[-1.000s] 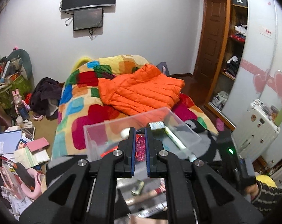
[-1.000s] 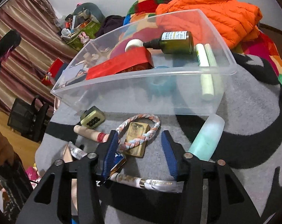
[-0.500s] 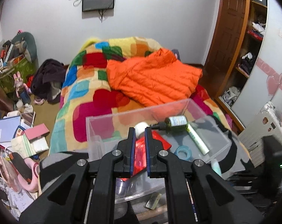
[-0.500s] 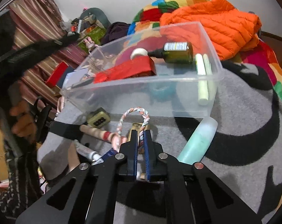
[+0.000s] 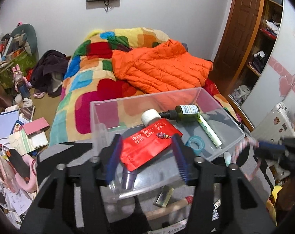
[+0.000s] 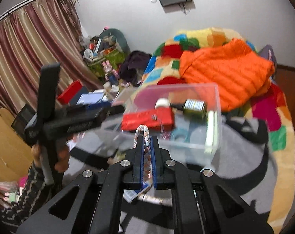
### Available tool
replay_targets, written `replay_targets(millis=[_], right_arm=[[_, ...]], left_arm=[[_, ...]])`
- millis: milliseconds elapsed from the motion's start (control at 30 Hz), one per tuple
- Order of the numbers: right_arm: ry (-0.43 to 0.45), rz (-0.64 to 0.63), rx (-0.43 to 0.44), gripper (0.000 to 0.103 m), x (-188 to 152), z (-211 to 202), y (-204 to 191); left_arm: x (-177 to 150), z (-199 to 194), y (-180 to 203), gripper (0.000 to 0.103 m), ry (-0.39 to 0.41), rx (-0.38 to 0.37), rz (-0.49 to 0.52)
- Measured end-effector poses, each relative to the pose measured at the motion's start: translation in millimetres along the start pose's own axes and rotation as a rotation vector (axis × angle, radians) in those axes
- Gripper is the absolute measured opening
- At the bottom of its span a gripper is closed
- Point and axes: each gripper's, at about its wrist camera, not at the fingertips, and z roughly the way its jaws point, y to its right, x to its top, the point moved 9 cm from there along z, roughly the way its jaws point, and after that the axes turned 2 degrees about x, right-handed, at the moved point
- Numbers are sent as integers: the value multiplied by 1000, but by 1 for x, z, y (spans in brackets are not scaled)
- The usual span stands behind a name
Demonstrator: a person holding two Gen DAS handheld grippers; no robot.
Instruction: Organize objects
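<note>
Left wrist view, left to right: left gripper point(image 5: 145, 156) lower centre, jaws opening, nothing pinched, small charm point(image 5: 162, 135) lying on the red pouch point(image 5: 147, 143) in the clear bin point(image 5: 233, 128). Bottle point(image 5: 187, 113), tube point(image 5: 209, 129) and tape roll point(image 5: 195, 143) already binned. Right wrist view: right gripper point(image 6: 146, 152) centre, clamped on the braided rope ring point(image 6: 143, 134), short of the bin. Left over, bottom of left view: a few small items outside the bin.

A lived-in bedroom, seemingly: a bed point(image 5: 85, 97) under a patchwork blanket point(image 5: 100, 68), curtains point(image 6: 30, 58), an open wardrobe point(image 5: 264, 48).
</note>
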Motion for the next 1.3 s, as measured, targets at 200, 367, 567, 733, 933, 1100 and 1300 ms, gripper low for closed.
replay_targets(millis=[200,367,567,733,933,1100,1300], right_arm=[[61,-34,-123,6,32,7,11],[41,-61,-253,6,40,30,31],[-71,-50,-309,6,20,63,53],[-127,-60,-294,7,5,67,53],[-110,-84,-298,37,3,50,49],[-88,-87,-307,50,0,34,45],[-95,-110,-295,53,-18,18,39]], left_arm=[[-10,-18,-6,67,23,36,3],[-28,-27,-5,76,26,51,14],[-67,-36,3,81,-5,61,62],[-102,-39,15,83,-48,21,91],[-138,-51,27,84,-74,35,140],[-160,-60,38,87,-85,57,206],[-180,-56,65,90,-101,81,333]])
